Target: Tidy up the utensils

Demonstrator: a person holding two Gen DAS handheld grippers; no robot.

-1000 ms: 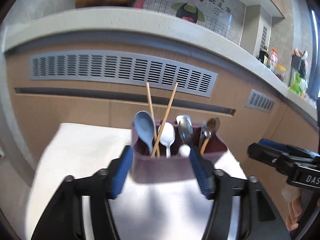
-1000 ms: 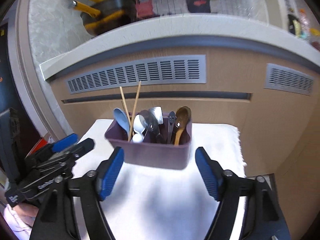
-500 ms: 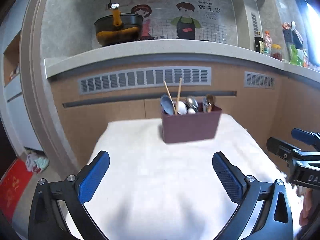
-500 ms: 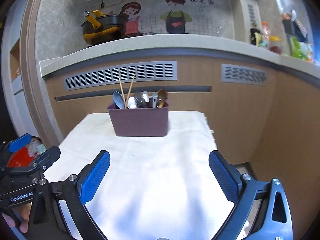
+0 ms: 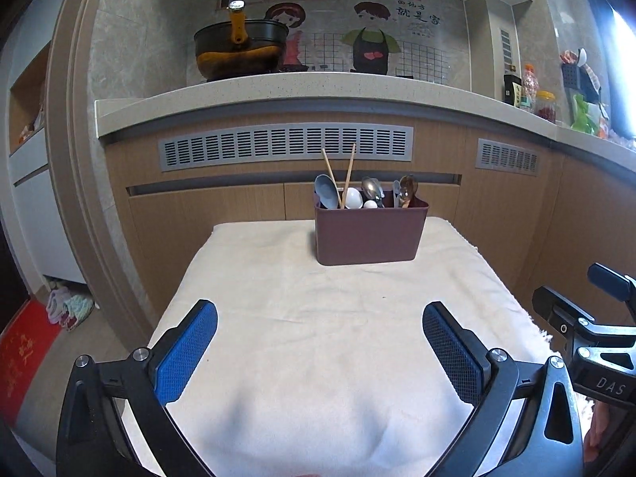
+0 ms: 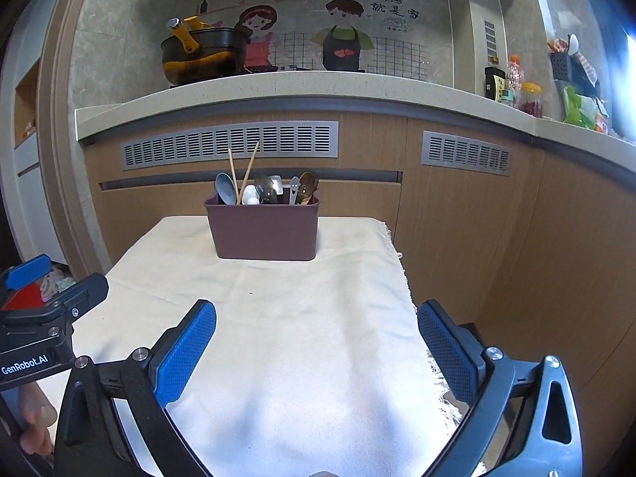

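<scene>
Cream cloth under "DAS" right tongs and "GenRobot.AI" left tongs, both wide, empty.

Left tool held low over the surface, pointing forward and tilted somewhat downward, jaws spread wide with nothing between the blue pads. Right tool posed the same way, jaws equally wide, blue pads bare and clear of any contact. Both side by side: black frame of the right tool visible off the right edge of the left one, frame of the left tool off the left edge of the right one. Fingers of a hand wrapped under the left tool's body; a sliver of a hand beneath the right tool's frame.
</scene>
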